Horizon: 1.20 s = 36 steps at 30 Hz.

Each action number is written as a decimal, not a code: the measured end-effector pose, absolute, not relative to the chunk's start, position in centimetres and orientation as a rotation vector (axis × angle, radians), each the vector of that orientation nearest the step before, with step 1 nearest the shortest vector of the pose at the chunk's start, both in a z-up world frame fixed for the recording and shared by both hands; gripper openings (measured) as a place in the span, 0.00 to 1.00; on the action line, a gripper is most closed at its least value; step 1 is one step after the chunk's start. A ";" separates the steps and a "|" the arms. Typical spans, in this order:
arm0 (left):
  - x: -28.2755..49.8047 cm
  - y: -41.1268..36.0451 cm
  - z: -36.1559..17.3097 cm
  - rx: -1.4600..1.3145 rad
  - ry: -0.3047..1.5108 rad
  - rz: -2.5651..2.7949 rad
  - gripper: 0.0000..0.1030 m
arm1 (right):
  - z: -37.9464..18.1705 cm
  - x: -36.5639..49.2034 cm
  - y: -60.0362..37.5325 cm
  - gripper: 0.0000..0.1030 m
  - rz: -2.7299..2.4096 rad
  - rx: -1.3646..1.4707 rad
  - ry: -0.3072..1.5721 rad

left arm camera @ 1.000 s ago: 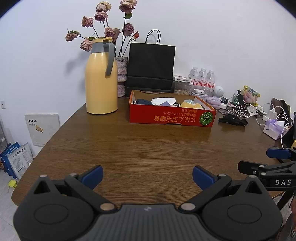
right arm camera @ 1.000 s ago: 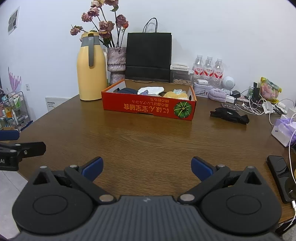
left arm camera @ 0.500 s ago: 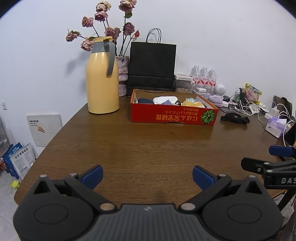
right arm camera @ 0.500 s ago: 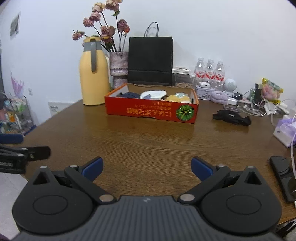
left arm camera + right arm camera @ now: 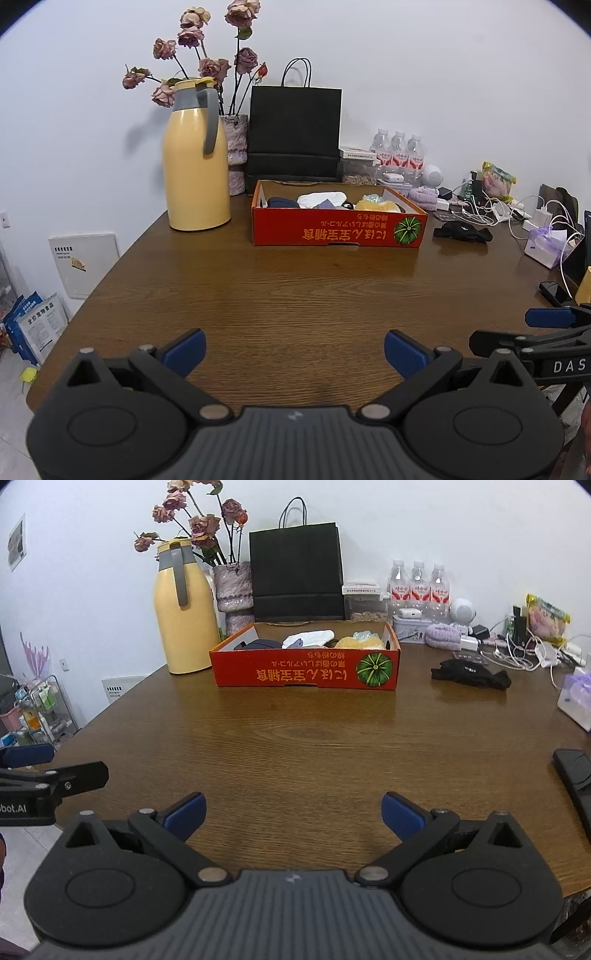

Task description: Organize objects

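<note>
A red cardboard box (image 5: 338, 230) (image 5: 306, 672) stands at the far middle of the brown table (image 5: 295, 295), holding several soft cloth items in navy, white and yellow. A black cloth item (image 5: 461, 233) (image 5: 471, 672) lies on the table to the box's right. My left gripper (image 5: 294, 350) hovers open over the near table edge with nothing between its blue pads. My right gripper (image 5: 292, 812) is open too, level with it and well short of the box. Each gripper shows at the edge of the other's view.
A yellow thermos jug (image 5: 195, 162), a vase of dried roses (image 5: 236, 155) and a black paper bag (image 5: 295, 133) stand behind the box. Water bottles (image 5: 419, 587), cables, chargers and a tissue pack (image 5: 546, 247) crowd the right side. A black phone (image 5: 574, 775) lies near the right edge.
Both views have shifted slightly, the right one drawing a little nearer and tilting. Both grippers stay open and nothing on the table has moved.
</note>
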<state>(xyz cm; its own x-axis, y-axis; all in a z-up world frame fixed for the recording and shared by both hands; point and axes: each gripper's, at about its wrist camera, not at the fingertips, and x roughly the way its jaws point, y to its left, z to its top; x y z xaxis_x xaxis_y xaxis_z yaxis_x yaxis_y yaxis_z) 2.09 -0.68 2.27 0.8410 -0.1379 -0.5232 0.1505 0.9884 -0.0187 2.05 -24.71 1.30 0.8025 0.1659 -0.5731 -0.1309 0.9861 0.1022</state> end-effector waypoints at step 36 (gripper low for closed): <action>2.0 -0.9 2.6 0.051 0.523 -0.176 1.00 | 1.3 2.2 -25.9 1.00 0.157 0.064 0.622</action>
<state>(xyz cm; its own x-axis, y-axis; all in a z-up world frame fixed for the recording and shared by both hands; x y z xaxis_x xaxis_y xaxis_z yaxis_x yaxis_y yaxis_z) 2.02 -0.94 2.55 0.8514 -0.1545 -0.5013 0.1803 0.9836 0.0030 2.24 -25.90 1.29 0.8009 0.1660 -0.5753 -0.1274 0.9861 0.1071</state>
